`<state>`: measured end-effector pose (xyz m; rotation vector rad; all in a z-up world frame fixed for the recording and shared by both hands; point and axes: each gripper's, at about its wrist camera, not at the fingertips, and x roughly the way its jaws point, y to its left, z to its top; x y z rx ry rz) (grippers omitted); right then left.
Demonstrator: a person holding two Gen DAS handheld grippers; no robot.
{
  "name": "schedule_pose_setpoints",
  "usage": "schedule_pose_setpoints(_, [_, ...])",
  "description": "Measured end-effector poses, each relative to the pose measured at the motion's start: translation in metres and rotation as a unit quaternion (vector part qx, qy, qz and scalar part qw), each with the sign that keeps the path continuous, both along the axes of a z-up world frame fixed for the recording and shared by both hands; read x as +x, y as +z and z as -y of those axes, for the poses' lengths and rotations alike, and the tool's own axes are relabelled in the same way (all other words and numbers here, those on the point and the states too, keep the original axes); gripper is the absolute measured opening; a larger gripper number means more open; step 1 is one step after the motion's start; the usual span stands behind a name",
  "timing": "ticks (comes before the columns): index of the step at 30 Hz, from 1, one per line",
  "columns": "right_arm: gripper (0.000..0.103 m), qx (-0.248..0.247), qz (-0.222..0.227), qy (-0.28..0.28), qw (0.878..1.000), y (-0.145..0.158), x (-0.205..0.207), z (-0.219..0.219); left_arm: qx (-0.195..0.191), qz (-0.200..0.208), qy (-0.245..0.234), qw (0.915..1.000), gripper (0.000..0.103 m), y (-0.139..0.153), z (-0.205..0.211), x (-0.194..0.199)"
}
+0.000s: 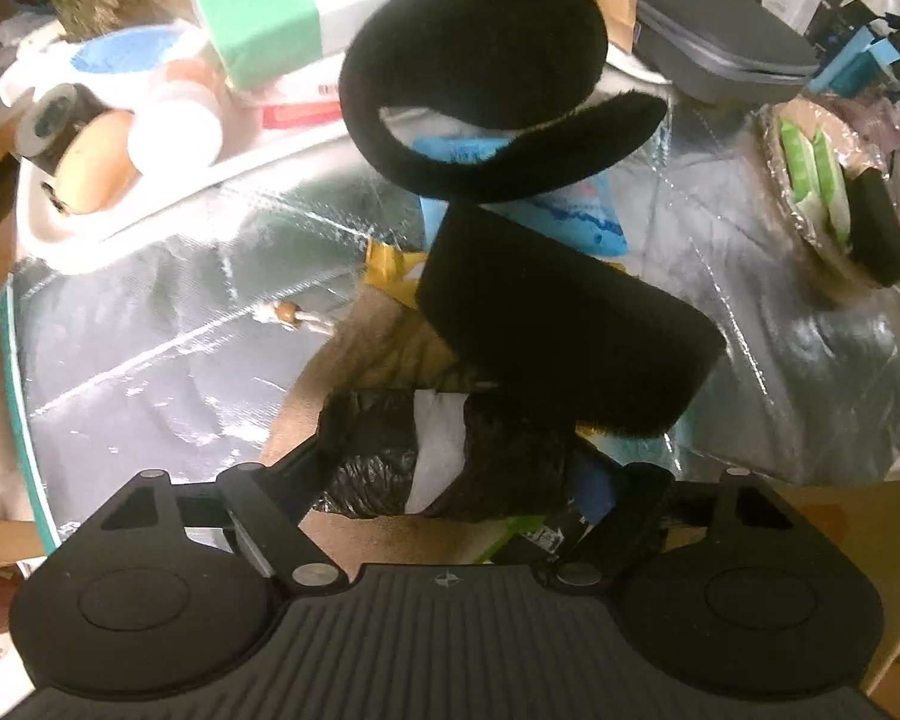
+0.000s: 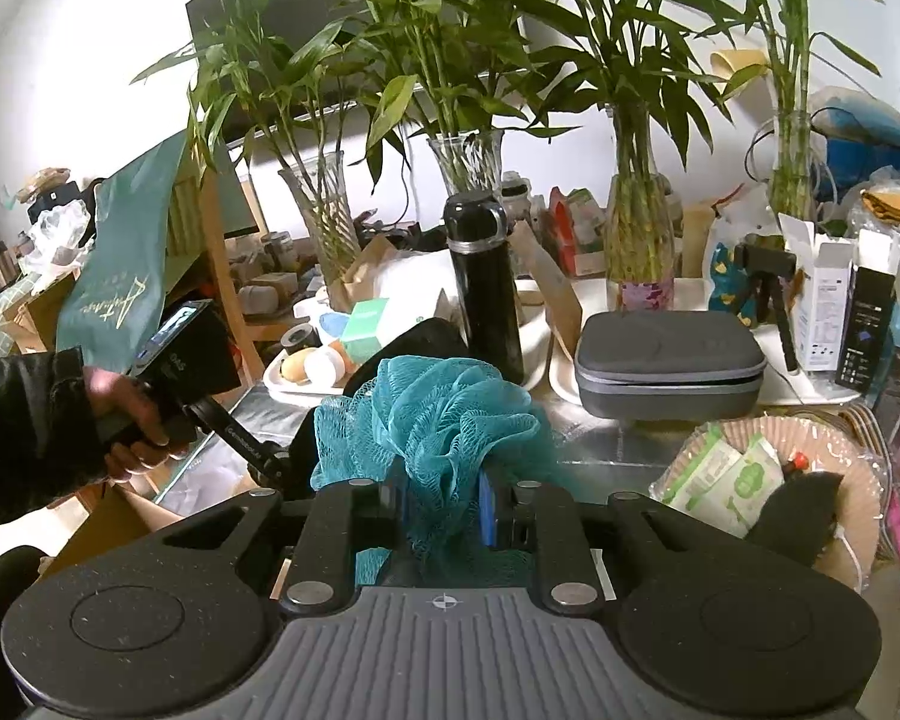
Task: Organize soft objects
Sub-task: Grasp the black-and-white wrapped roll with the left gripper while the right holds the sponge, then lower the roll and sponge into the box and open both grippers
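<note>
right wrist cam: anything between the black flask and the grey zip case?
Yes: a brown paper bag leans between the black flask and grey zip case, right wrist view.

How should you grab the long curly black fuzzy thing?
Best guess: grab the black fuzzy strip on its wide flat band in the middle, coming down from above. There it lies broad and flat, so jaws can pinch its two long edges. The round loop further away curls up and would likely squash. The left gripper already sits over it, jaws apart.
</note>
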<state>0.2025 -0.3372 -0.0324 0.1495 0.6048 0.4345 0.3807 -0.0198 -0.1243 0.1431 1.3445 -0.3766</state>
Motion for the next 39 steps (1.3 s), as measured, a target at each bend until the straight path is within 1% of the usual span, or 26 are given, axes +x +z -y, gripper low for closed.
schedule_pose_setpoints(8, [0.024, 0.002, 0.008, 0.006, 1.000, 0.012, -0.013, -0.005, -0.013, 0.058, 0.023, 0.9980, 0.081, 0.037, -0.018, -0.024])
schedule_pose_setpoints(12, [0.024, 0.007, 0.013, 0.012, 1.000, 0.019, -0.020, -0.008, -0.029, 0.084, 0.036, 0.9955, 0.081, 0.059, -0.028, -0.041])
schedule_pose_setpoints(17, [0.024, 0.015, 0.019, 0.021, 0.999, 0.028, -0.030, -0.014, -0.041, 0.120, 0.039, 0.9911, 0.081, 0.087, -0.035, -0.069])
schedule_pose_setpoints(24, [0.024, 0.029, 0.037, 0.046, 0.998, 0.046, -0.051, -0.024, -0.063, 0.165, 0.028, 0.9839, 0.081, 0.126, -0.029, -0.112])
schedule_pose_setpoints(28, [0.024, 0.045, 0.038, 0.073, 0.996, 0.053, -0.061, -0.031, -0.068, 0.184, 0.010, 0.9805, 0.081, 0.145, -0.020, -0.138])
schedule_pose_setpoints(31, [0.024, 0.041, 0.038, 0.090, 0.994, 0.053, -0.070, -0.040, -0.066, 0.194, -0.002, 0.9788, 0.081, 0.152, -0.014, -0.156])
schedule_pose_setpoints(35, [0.024, 0.044, 0.026, 0.105, 0.993, 0.049, -0.078, -0.052, -0.070, 0.195, -0.017, 0.9781, 0.081, 0.154, -0.005, -0.179])
schedule_pose_setpoints(39, [0.024, 0.041, 0.012, 0.109, 0.993, 0.042, -0.085, -0.064, -0.053, 0.194, -0.039, 0.9789, 0.081, 0.146, 0.007, -0.197])
